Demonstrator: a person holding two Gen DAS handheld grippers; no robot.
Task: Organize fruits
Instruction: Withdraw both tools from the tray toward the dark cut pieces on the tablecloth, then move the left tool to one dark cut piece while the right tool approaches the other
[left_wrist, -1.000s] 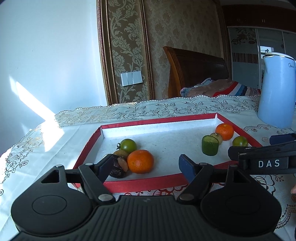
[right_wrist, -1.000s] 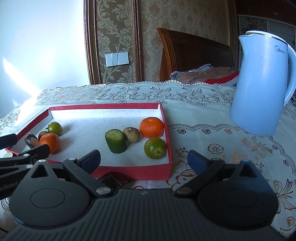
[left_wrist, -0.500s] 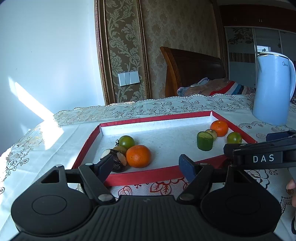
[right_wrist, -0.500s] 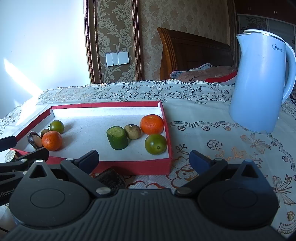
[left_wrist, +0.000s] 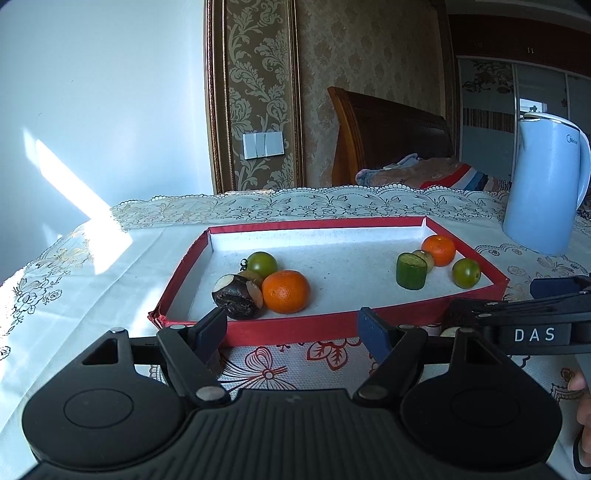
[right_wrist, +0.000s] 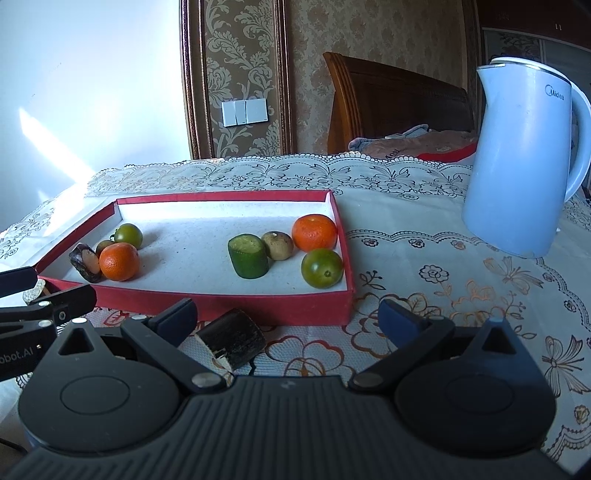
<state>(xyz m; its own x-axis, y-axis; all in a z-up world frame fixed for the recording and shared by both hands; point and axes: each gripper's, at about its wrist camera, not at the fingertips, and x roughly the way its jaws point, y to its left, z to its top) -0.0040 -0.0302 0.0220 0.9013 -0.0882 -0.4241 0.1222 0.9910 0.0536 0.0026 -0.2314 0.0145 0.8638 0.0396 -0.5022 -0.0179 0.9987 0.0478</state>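
The left hand-held gripper (left_wrist: 291, 330) hangs released, its jaws spread before the near wall of the red tray (left_wrist: 288, 326) and grasping nothing. The right hand-held gripper (right_wrist: 288, 319) is likewise spread wide; a dark cut fruit piece (right_wrist: 232, 341) lies on the worktop (right_wrist: 424, 295) between its fingers, touched by neither. In the tray's near left corner sit an orange (left_wrist: 287, 291), a dark sliced fruit (left_wrist: 238, 296) and a green fruit (left_wrist: 262, 263), close together. At the right end lie a cut green piece (right_wrist: 248, 256), a brown fruit (right_wrist: 277, 244), a second orange (right_wrist: 314, 232) and another green fruit (right_wrist: 322, 267). A pale blue kettle (right_wrist: 521, 162) stands far right.
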